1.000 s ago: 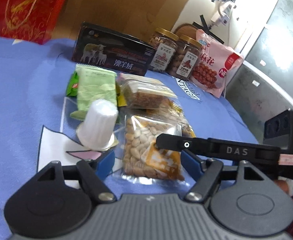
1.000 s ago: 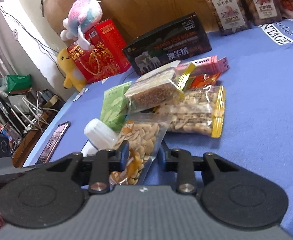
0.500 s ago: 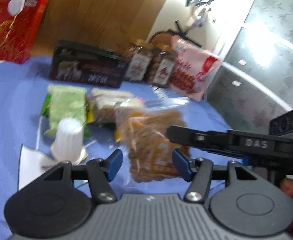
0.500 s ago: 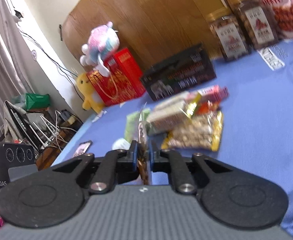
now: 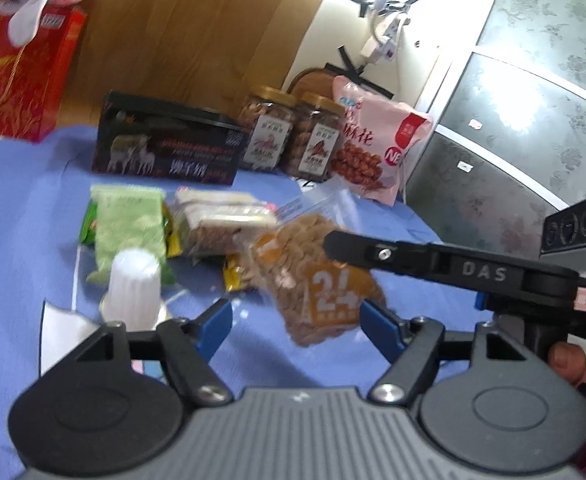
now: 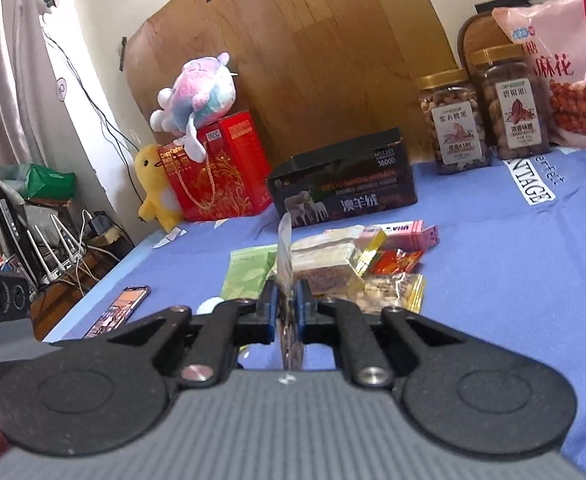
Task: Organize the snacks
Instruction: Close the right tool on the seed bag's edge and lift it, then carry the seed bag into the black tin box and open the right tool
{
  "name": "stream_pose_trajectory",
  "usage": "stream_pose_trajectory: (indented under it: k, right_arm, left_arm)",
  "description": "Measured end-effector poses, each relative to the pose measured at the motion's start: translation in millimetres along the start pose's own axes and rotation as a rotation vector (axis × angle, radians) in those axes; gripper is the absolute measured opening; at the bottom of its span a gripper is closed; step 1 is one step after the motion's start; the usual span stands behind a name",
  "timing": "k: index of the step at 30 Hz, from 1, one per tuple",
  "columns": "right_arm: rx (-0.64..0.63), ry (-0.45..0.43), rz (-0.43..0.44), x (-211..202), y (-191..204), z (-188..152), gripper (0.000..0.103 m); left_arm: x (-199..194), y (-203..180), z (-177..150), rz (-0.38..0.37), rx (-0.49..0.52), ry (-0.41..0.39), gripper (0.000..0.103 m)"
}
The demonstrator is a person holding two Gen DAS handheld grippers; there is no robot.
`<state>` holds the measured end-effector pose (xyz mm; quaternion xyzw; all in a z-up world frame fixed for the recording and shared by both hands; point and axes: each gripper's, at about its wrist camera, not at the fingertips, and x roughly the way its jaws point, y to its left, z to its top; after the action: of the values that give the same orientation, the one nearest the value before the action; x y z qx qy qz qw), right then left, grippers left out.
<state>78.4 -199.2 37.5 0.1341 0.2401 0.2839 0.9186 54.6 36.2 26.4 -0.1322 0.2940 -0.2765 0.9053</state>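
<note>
Slippage worries us: our right gripper (image 6: 287, 312) pinches only the thin edge of the clear seed packet (image 5: 317, 280), so it may slide out or swing. Our left gripper (image 5: 293, 320), jaws opening, holds nothing, the packet hanging between them. At twelve o'clock lies the snack pile (image 6: 333, 268). Only the right view shows the phone (image 6: 119, 310), at ten o'clock.

We see the seed packet (image 5: 313, 280) raised between our left gripper (image 5: 297, 320) fingers, clamped edge-on in our right gripper (image 6: 287, 312), white cup (image 5: 135, 288) left, snack pile (image 6: 353, 268) ahead, jars (image 6: 453, 120) and box (image 6: 345, 196) behind.
</note>
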Motion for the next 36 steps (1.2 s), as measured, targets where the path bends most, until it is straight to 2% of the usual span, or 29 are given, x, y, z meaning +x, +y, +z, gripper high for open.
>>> stream_pose_trajectory:
  k: [3,6,9,11,16,19,25,28,31,36]
  right_arm:
    - [-0.032,-0.008,-0.007,-1,4,-1,0.013]
    - [-0.051,0.020,-0.008,2,4,-6,0.017]
    - [-0.051,0.080,-0.064,12,-1,-18,0.017]
    - [-0.021,0.105,-0.068,15,-6,-25,0.017]
    - [-0.034,0.100,-0.071,11,-2,-28,0.014]
    - [-0.012,0.111,-0.033,11,-2,-27,0.013]
    - [0.211,0.120,0.101,11,-23,-13,0.013]
    - [0.284,0.110,0.155,9,-27,-6,0.013]
    - [0.313,0.090,0.184,5,-28,-1,0.013]
    - [0.317,0.086,0.196,7,-33,18,0.013]
  left_arm:
    - [-5,6,-3,0.004,-0.022,-0.006,0.077]
    - [-9,10,-1,0.018,-0.026,-0.023,0.081]
    - [-9,12,-1,0.020,-0.035,-0.021,0.081]
    - [-8,12,-3,0.020,-0.037,-0.015,0.081]
    - [-6,13,-3,0.008,-0.045,-0.012,0.084]
    - [-8,12,-1,0.007,-0.039,-0.025,0.087]
    - [-11,7,7,-0.013,-0.018,-0.034,0.087]
    - [-10,2,14,-0.046,-0.009,-0.042,0.088]
    - [-9,-2,23,-0.063,-0.002,-0.049,0.093]
    - [0,-6,43,-0.082,0.030,-0.050,0.092]
